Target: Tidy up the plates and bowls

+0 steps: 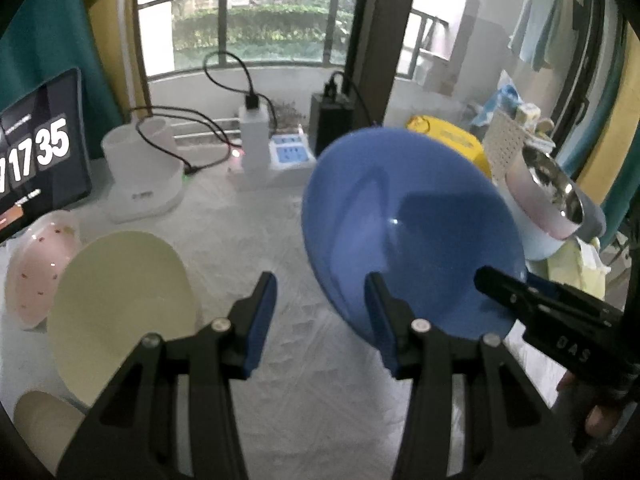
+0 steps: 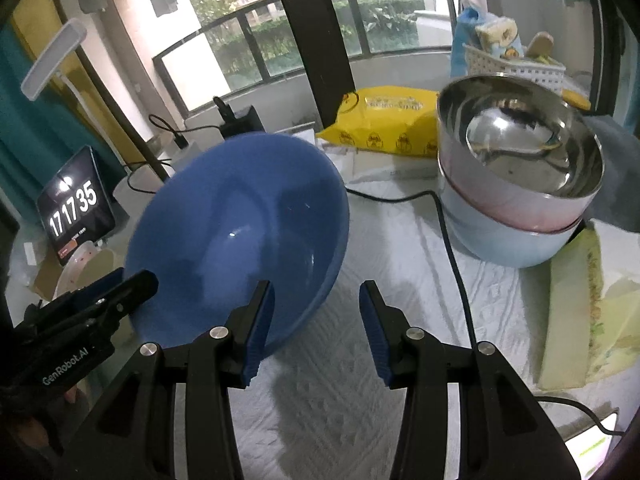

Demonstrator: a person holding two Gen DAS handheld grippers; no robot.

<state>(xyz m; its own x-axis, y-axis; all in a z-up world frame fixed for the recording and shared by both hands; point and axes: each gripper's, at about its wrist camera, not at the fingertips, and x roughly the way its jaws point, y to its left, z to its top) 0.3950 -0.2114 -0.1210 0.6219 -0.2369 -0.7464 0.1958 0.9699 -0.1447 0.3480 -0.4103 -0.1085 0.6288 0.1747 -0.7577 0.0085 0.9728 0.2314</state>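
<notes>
Blue bowl (image 1: pixel 412 220), cream plate (image 1: pixel 120 312), pink speckled dish (image 1: pixel 36 268), steel bowl (image 2: pixel 528 148) w/ pink side, pale-blue bowl (image 2: pixel 508 240) under, yellow pack (image 2: pixel 384 120), white cloth (image 2: pixel 400 300).

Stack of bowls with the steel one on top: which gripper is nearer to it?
Right. The right gripper has the stack of bowls just ahead to its right; the left gripper sits across the blue bowl from it.

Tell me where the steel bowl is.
The steel bowl sits nested atop a pink and a pale blue bowl, right of the big blue bowl.
</notes>
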